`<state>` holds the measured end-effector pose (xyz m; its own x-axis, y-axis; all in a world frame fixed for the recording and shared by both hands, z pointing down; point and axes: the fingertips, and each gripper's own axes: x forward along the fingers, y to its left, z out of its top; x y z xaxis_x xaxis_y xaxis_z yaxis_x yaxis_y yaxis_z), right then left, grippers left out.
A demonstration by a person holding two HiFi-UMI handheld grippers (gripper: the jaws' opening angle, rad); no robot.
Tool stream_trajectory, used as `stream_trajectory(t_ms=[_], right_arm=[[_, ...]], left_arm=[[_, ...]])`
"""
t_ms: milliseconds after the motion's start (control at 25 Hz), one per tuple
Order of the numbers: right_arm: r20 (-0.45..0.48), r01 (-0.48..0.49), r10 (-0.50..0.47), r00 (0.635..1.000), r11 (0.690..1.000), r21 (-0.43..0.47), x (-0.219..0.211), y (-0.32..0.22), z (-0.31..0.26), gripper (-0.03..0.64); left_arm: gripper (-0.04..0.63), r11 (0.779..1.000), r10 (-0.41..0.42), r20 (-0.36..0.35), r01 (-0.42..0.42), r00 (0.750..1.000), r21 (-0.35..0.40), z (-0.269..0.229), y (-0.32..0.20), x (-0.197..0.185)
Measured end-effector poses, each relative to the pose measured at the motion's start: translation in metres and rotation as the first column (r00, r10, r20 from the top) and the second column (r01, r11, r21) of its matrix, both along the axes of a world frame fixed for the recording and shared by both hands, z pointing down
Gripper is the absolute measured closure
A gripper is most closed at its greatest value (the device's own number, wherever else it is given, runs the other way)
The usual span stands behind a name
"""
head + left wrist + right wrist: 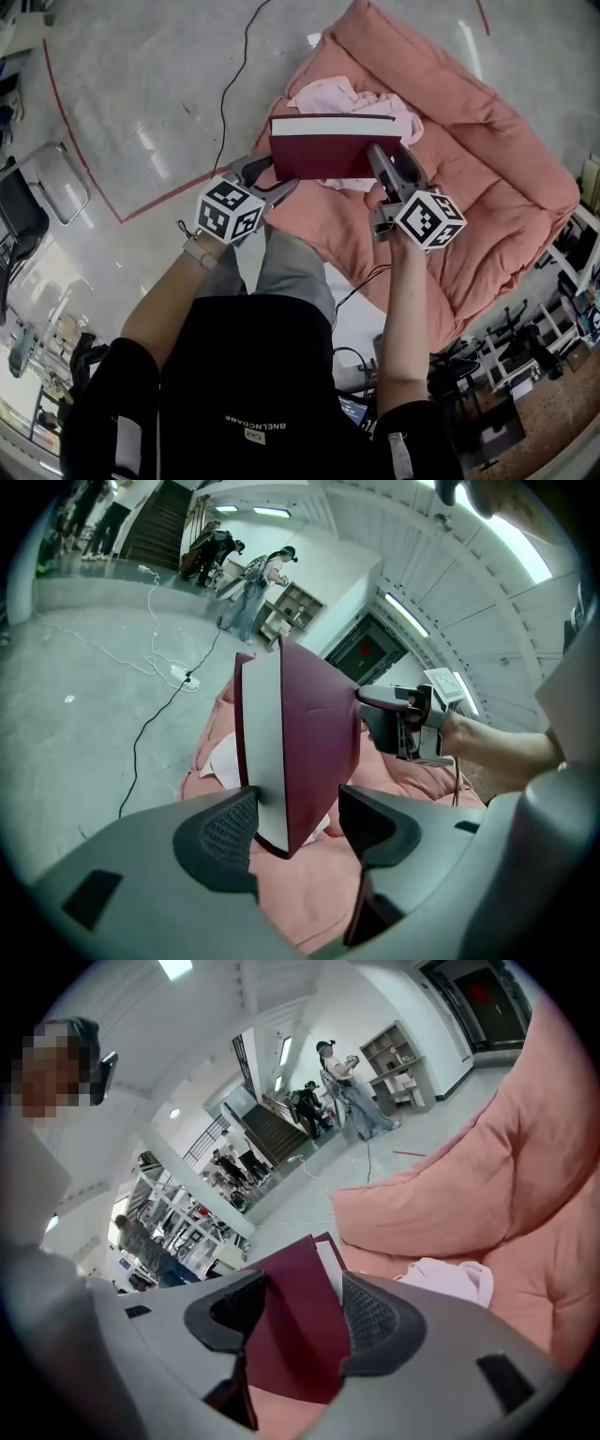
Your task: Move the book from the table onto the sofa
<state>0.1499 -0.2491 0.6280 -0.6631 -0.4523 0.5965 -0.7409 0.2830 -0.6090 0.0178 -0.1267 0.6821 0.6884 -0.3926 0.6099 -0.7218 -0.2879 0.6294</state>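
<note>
Dark red book, white page edge turned up, in the air just over the pink sofa, not yet resting on it. Directly above a pale pink cloth that lies on the cushion. Grasped at its left end by the left gripper, one pad on each cover. Grasped at its right end by the right gripper, also clamped across the covers. Beside the sofa, grey floor with a thin black cable and a red tape line.
</note>
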Motion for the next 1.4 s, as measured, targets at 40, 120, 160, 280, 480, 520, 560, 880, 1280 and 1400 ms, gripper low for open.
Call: stream_trajectory(t_ms=[40, 120, 160, 280, 480, 520, 560, 880, 1280, 1400], right_arm=[[-0.002, 0.005, -0.005, 1.0, 1.0, -0.007, 0.001, 0.0, 0.005, 0.344], [-0.008, 0.018, -0.018, 1.0, 1.0, -0.021, 0.003, -0.002, 0.017, 0.344], [-0.014, 0.027, -0.027, 1.0, 0.999, -0.027, 0.003, -0.002, 0.023, 0.344], [-0.035, 0.051, -0.053, 0.998, 0.998, -0.047, 0.003, -0.002, 0.045, 0.344], [-0.049, 0.061, -0.066, 0.997, 0.994, -0.088, 0.007, 0.002, 0.076, 0.344], [-0.052, 0.062, -0.067, 0.996, 0.994, -0.093, 0.009, 0.002, 0.078, 0.344], [-0.055, 0.062, -0.068, 0.996, 0.993, -0.097, 0.012, 0.002, 0.081, 0.344], [-0.084, 0.063, -0.076, 0.994, 0.987, -0.147, 0.014, -0.001, 0.131, 0.344], [-0.131, 0.055, -0.081, 0.988, 0.98, -0.19, 0.021, 0.004, 0.171, 0.344], [-0.142, 0.054, -0.083, 0.986, 0.979, -0.199, 0.01, 0.009, 0.175, 0.343]], left_arm=[[0.321, 1.0, 0.0, -0.002, 0.0, 1.0, -0.014, 0.005, 0.003, 0.003], [0.321, 0.999, 0.008, 0.002, -0.008, 1.0, -0.041, 0.014, 0.008, 0.009], [0.321, 0.998, 0.015, 0.006, -0.014, 1.0, -0.055, 0.02, 0.011, 0.011], [0.321, 0.995, 0.031, 0.019, -0.029, 0.999, -0.094, 0.038, 0.019, 0.016], [0.321, 0.986, 0.041, 0.013, -0.038, 0.999, -0.163, 0.06, 0.03, 0.024], [0.321, 0.984, 0.042, 0.012, -0.039, 0.999, -0.172, 0.062, 0.031, 0.027], [0.321, 0.983, 0.044, 0.013, -0.041, 0.999, -0.18, 0.063, 0.031, 0.03], [0.321, 0.971, 0.081, 0.025, -0.073, 0.996, -0.229, 0.101, 0.032, 0.032], [0.321, 0.956, 0.086, 0.026, -0.075, 0.996, -0.283, 0.129, 0.035, 0.037], [0.321, 0.955, 0.085, 0.025, -0.074, 0.996, -0.287, 0.131, 0.039, 0.026]])
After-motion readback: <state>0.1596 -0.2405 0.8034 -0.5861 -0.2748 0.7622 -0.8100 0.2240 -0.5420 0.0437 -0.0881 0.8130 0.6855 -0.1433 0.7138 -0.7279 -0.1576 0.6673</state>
